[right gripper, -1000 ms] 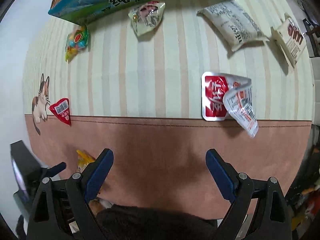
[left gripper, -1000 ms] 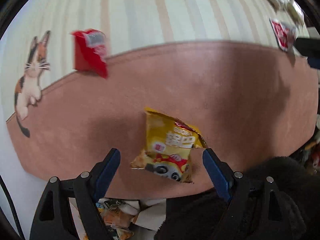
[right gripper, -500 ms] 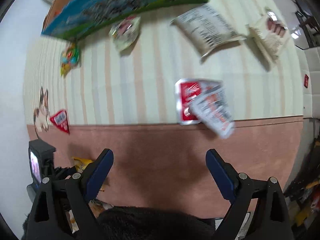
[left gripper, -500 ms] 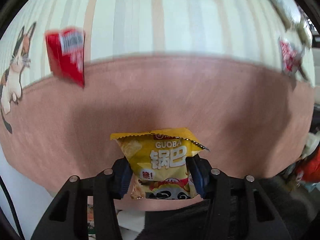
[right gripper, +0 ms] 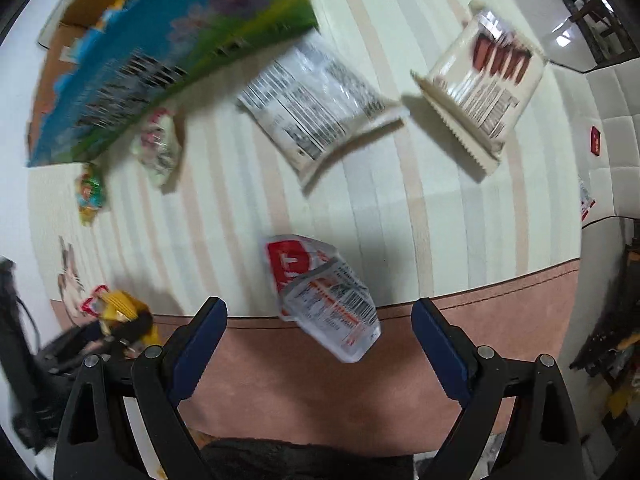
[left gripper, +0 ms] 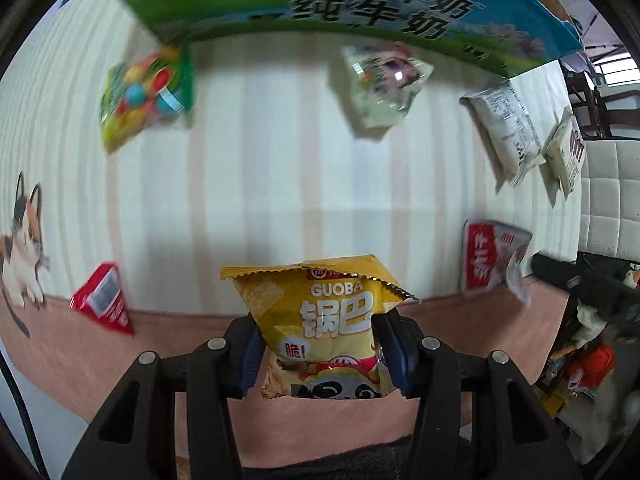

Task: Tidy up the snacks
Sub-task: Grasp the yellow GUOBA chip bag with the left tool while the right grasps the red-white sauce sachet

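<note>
Lifted now, yellow snack bag (left gripper: 324, 328) clamped in left gripper (left gripper: 322, 354)

The striped middle of the surface (left gripper: 280, 168) lies bare. The milk carton (left gripper: 360, 8) blocks its far edge, loose packets crowd the right edge, and a red-and-silver packet (right gripper: 320, 292) lies near the front band.

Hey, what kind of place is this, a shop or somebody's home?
Probably a home living room floor: a striped rug with a cartoon cat, loose snack packets like the candy bag, and a tufted sofa at the edge.
</note>
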{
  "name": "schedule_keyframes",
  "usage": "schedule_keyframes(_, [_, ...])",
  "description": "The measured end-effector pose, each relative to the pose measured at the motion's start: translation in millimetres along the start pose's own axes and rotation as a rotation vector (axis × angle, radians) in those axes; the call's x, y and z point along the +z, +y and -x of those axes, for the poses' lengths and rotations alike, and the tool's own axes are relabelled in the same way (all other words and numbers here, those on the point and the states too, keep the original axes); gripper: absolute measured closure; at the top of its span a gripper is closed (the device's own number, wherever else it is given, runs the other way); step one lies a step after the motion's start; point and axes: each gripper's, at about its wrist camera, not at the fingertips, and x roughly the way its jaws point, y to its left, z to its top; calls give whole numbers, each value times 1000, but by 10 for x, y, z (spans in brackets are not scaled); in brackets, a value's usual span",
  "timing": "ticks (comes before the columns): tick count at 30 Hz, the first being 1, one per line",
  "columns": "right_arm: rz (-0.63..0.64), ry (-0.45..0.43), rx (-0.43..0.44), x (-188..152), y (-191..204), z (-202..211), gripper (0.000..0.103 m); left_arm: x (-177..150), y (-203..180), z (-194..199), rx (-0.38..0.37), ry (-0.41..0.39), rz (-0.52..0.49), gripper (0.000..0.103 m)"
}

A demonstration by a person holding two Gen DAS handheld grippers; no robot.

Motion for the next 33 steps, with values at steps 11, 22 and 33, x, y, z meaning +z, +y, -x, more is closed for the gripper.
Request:
schedule_keyframes(11, [7, 47, -45, 26, 21, -413, 27, 162, 0, -236, 16, 56, -1, 55])
schedule_keyframes(22, [12, 34, -91, -87, 141, -546, 37, 75, 166, -673, 8, 86, 37, 54])
schedule_keyframes(33, [26, -20, -116, -245, 447, -563, 44, 143, 130, -505, 48, 70, 25, 57])
